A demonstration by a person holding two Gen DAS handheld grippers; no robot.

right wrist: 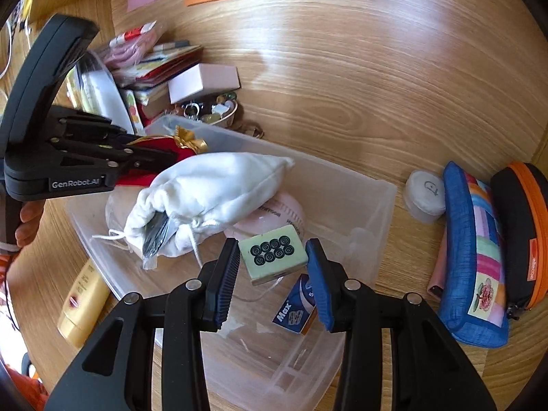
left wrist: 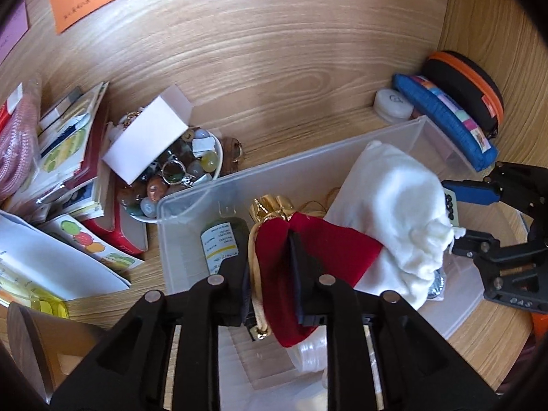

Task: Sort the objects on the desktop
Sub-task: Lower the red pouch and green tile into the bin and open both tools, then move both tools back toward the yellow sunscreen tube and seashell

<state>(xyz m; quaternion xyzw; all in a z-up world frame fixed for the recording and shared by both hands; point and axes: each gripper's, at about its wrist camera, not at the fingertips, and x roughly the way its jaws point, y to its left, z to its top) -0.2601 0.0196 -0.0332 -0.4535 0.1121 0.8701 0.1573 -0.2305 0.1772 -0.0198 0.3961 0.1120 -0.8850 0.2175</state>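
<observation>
A clear plastic bin (left wrist: 205, 185) (right wrist: 383, 188) sits on the wooden desk. My left gripper (left wrist: 270, 267) is shut on a red velvet pouch with gold trim (left wrist: 328, 250) (right wrist: 185, 144) and holds it over the bin. My right gripper (right wrist: 274, 267) (left wrist: 452, 219) is shut on a pale green mahjong tile with black circles (right wrist: 272, 253), held over the bin beside a white drawstring pouch (right wrist: 212, 191) (left wrist: 394, 198). A dark green bottle (left wrist: 222, 239), a pink round case (right wrist: 287, 215) and a blue Max staples box (right wrist: 296, 308) lie in the bin.
A bowl of stones and rings (left wrist: 178, 171) with a white box (left wrist: 147, 140) stands left of the bin beside stacked booklets (left wrist: 72, 147). A blue pencil case (right wrist: 476, 257), a black-orange case (right wrist: 524, 226) and a white round container (right wrist: 424, 195) lie to the right. A yellow tube (right wrist: 82, 304) lies at the front left.
</observation>
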